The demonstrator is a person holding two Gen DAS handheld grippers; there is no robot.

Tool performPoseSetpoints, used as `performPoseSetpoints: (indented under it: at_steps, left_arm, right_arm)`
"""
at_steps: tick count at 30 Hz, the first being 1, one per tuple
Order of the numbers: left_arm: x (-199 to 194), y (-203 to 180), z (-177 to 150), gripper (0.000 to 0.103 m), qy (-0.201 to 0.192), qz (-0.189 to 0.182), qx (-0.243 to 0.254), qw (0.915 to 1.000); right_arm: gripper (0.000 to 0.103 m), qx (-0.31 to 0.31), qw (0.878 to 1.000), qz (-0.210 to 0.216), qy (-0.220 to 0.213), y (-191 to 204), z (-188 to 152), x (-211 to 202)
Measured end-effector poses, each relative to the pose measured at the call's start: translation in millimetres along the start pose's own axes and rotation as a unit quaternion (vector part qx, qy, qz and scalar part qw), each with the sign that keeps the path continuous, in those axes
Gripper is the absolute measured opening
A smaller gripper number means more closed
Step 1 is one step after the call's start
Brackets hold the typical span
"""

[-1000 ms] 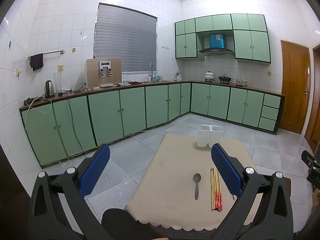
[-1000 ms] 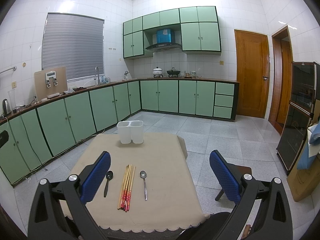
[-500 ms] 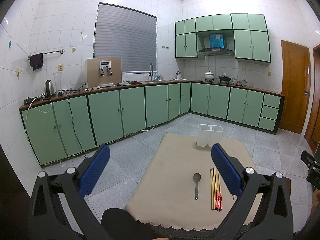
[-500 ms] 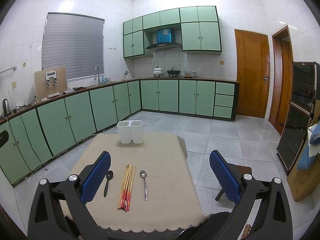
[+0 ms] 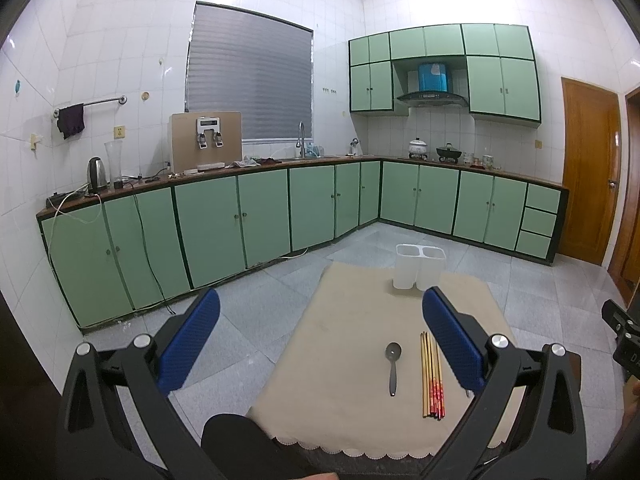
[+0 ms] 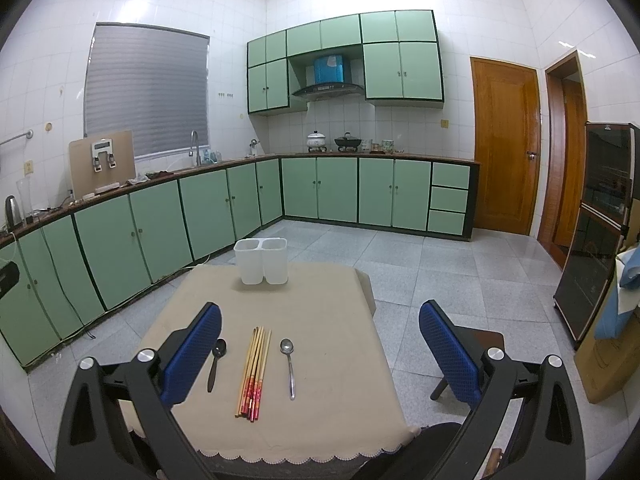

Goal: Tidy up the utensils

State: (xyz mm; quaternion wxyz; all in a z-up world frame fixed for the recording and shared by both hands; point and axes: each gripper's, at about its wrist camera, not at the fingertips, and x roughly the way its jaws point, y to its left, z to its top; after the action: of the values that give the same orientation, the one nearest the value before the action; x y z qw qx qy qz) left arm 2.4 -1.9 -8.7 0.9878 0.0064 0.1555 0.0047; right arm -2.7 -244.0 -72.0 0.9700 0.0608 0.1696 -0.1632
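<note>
Both claws, left claw [image 5: 320, 336] and right claw [image 6: 320, 344], hover spread apart, holding nothing, above a table [image 6: 328, 308] with a beige cloth. A black spoon [image 6: 216, 362], chopsticks [image 6: 254, 372] (bundled side by side) and a metal spoon [image 6: 289, 364] lie near its front edge; a white two-compartment holder [image 6: 262, 260] stands at the far edge.

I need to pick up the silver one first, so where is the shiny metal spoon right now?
In the right wrist view the shiny metal spoon lies on the beige tablecloth, just right of the bundle of wooden chopsticks.
</note>
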Motion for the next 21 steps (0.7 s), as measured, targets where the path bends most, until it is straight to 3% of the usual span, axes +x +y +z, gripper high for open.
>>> performPoseSetpoints:
  at_steps: [8,12,17,21]
  left_arm:
    - [24.5,-7.4,-13.1,0.098,0.026,-0.011,0.011,0.9995]
    - [55.2,-19.5,-35.8,0.098,0.066,-0.049,0.014,0.9965]
    - [105.7,-35.5,-74.7,0.098,0.132,-0.096,0.020,0.9864]
    - [137.3,-43.6,-101.4,0.096,0.163,-0.122,0.020,0.9789]
  right_arm:
    - [0.097,0.001,0.999,0.019,0.034,-5.1,-8.2,25.6]
    - [0.096,-0.009,0.997,0.031,0.077,-2.3,-30.0,60.2]
    - [0.076,-0.013,0.988,0.057,0.142,2.6,-61.7,108.3]
    - [0.059,-0.013,0.977,0.096,0.189,8.9,-86.7,153.6]
